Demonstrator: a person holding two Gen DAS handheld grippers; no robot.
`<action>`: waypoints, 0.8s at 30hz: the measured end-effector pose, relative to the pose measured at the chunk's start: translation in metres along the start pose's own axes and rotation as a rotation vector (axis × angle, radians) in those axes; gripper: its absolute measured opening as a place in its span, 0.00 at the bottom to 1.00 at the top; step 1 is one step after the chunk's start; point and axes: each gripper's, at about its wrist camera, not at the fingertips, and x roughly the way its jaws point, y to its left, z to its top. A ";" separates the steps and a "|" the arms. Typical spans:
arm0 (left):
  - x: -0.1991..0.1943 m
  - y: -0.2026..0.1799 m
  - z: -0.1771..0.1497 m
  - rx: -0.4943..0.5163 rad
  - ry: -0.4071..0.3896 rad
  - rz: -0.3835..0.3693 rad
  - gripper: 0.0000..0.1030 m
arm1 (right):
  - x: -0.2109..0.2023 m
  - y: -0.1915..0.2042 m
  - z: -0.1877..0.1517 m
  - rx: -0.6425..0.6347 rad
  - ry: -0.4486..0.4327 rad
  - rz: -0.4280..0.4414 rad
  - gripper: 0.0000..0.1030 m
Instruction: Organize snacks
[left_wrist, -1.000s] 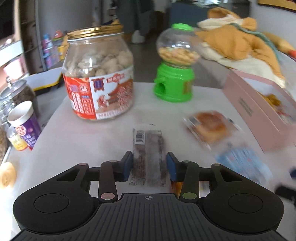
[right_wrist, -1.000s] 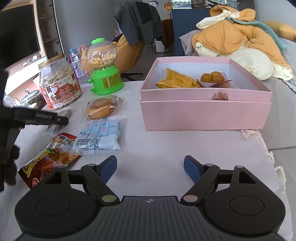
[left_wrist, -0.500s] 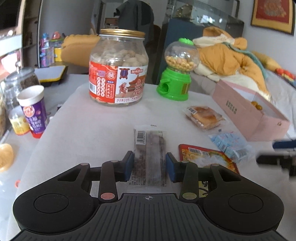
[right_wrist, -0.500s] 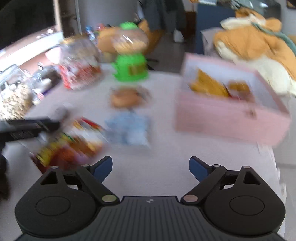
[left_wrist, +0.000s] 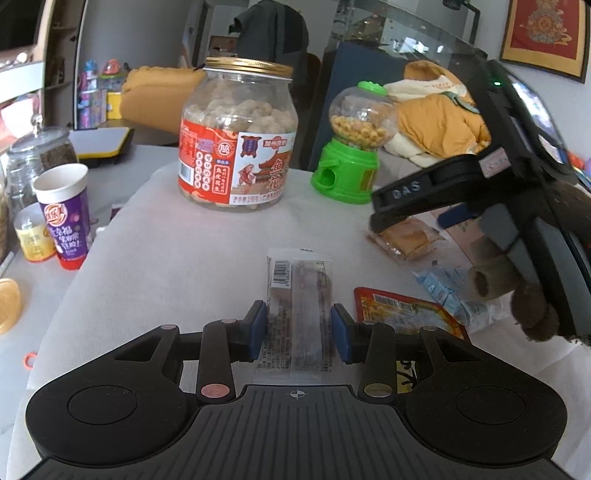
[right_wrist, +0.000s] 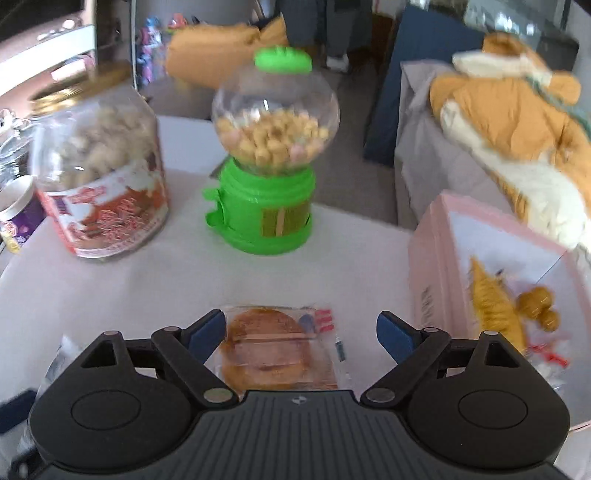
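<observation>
Lying flat on the pale, cloth-covered worktop (left_wrist: 155, 266), a long clear-wrapped snack bar (left_wrist: 299, 295) with a barcode at its far end is being flanked by the blue pads of the left tongs (left_wrist: 298, 332); the pads are sitting right at the wrapper's edges, and whether they are actually pressing on it cannot be told. Beside that bar, a glossy red foil packet (left_wrist: 402, 310) and a crinkled pale-blue pouch (left_wrist: 447, 291) are lying flat and just apart. The right tongs (right_wrist: 300, 334) are being held wide apart above a round golden pastry in clear film (right_wrist: 273, 343), with its pads not touching the film, which is lying nearer the left pad. In the left wrist view the same tongs are being carried in a dark, fuzzy gloved hand (left_wrist: 535, 288). Farther back, a squat clear plastic jar (left_wrist: 238, 136) with a gold screw lid and a red label is standing upright, filled with pale knobbly nuts. Just to its right is standing a green candy dispenser (right_wrist: 273, 155) with a transparent globe of small yellow pellets. At the right edge, an open pink cardboard box (right_wrist: 432, 266) is holding a yellow crinkled bag and some small round golden pieces.
</observation>
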 end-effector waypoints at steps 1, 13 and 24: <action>0.000 0.000 0.000 0.002 0.000 0.001 0.42 | 0.006 -0.002 0.001 0.031 0.023 0.027 0.87; 0.000 0.002 0.000 -0.010 -0.002 -0.008 0.42 | -0.035 0.012 -0.012 -0.019 0.050 0.224 0.22; -0.001 0.003 -0.001 -0.015 -0.002 -0.011 0.42 | -0.056 0.007 -0.028 -0.124 0.037 0.110 0.62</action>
